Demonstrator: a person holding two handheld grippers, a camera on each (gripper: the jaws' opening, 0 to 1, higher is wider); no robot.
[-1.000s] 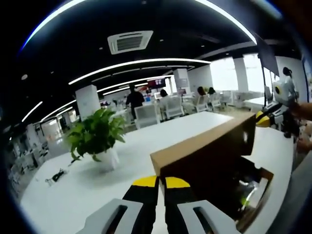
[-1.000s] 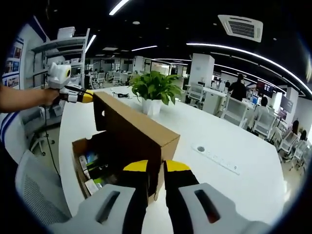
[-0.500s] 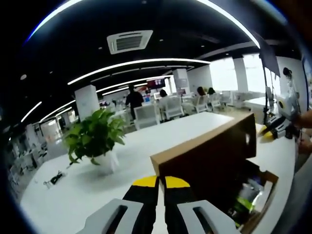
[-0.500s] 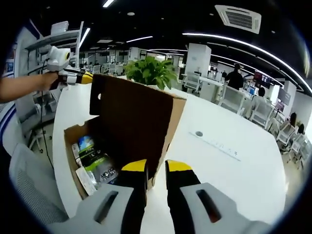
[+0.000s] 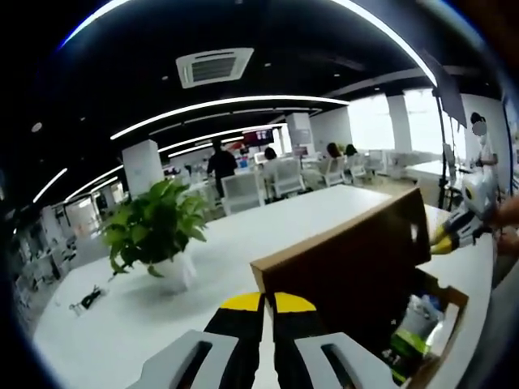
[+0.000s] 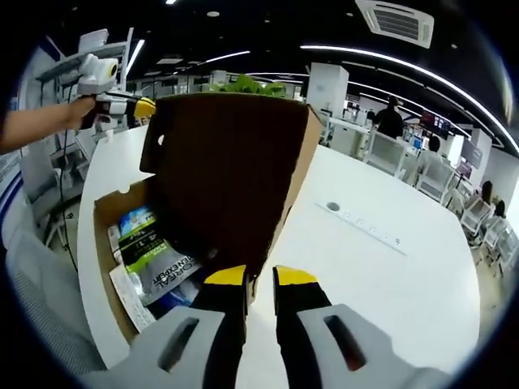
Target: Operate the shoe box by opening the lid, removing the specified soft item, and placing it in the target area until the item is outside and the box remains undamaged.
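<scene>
The brown cardboard shoe box (image 6: 105, 243) stands open on the white table, its lid (image 6: 227, 170) raised nearly upright. My left gripper (image 5: 268, 302) has its jaws together at the lid's (image 5: 349, 267) upper near corner, shut on it. From the right gripper view, the left gripper (image 6: 122, 105) shows at the lid's far top corner. My right gripper (image 6: 259, 278) has a narrow slit between its jaws, just before the lid's lower corner. The right gripper (image 5: 454, 231) shows low by the lid's far end. Green, black and blue soft packets (image 6: 154, 259) lie in the box.
A potted plant (image 5: 154, 231) stands on the white table (image 6: 389, 275) behind the box. A socket strip (image 6: 361, 223) is set in the tabletop to the right. A grey chair (image 6: 32, 275) is at the table's edge. People and office chairs (image 5: 243, 190) are far behind.
The lid has swung up from slanted to nearly upright, showing more of the packets. Seen from the left gripper view, the right gripper has dropped lower beside the lid's far end.
</scene>
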